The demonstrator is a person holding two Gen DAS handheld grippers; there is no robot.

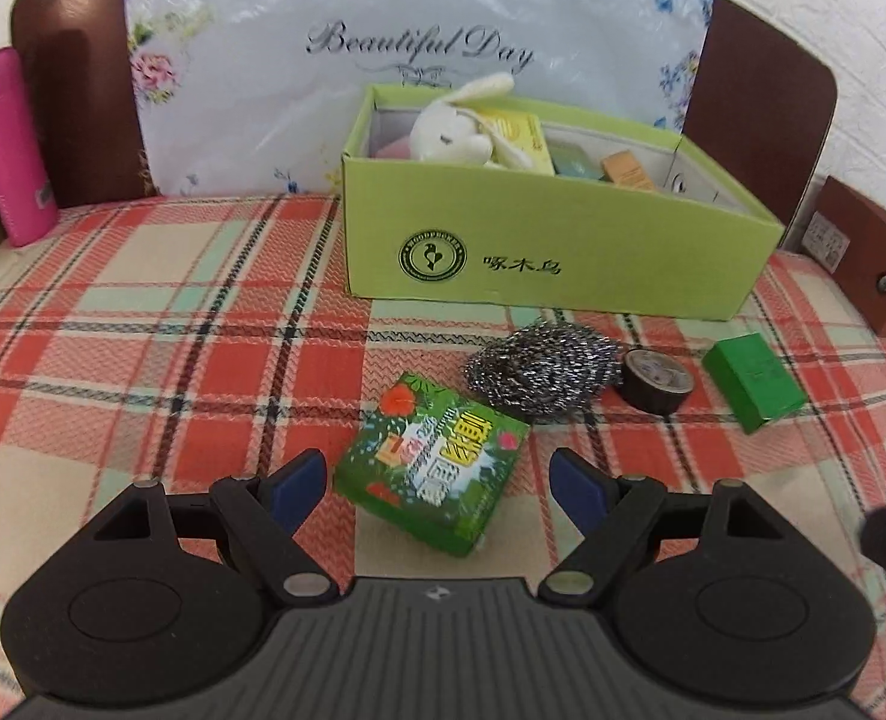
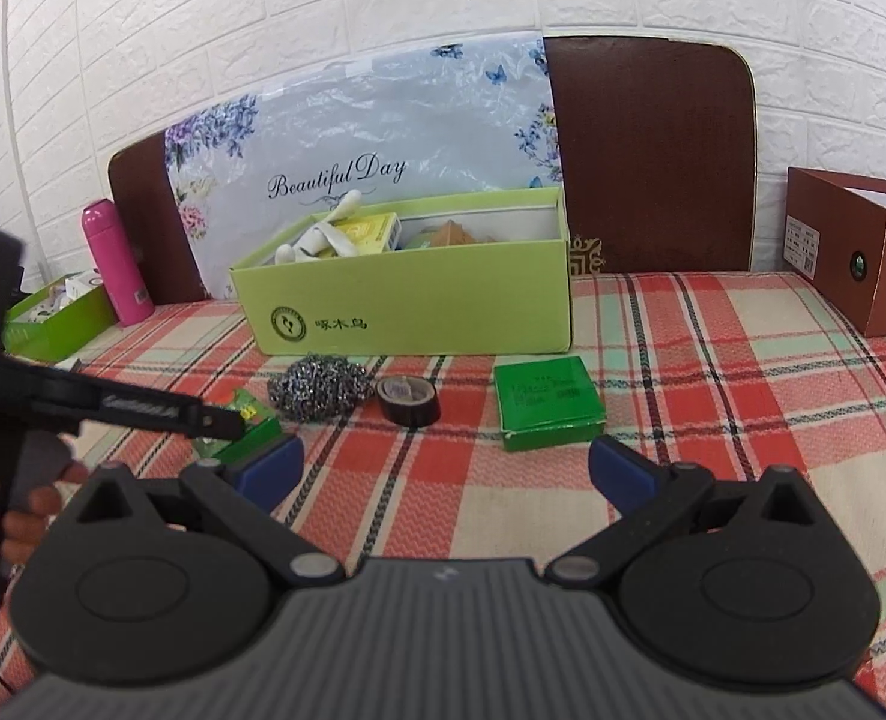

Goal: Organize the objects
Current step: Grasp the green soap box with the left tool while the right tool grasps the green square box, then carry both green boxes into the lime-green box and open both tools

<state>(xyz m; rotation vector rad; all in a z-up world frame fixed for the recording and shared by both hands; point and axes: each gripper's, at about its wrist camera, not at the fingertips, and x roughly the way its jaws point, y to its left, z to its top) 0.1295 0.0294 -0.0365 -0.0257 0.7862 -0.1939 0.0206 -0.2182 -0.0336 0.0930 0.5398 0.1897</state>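
While left gripper gapes, printed box (tilted) lies diagonal.

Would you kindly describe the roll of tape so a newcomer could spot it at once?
Find the large lime-green box on the plaid cloth. Just in front of it lie four loose items in a row. The roll of tape is the dark ring between the steel scourer and the plain green box, the only ring-shaped item.
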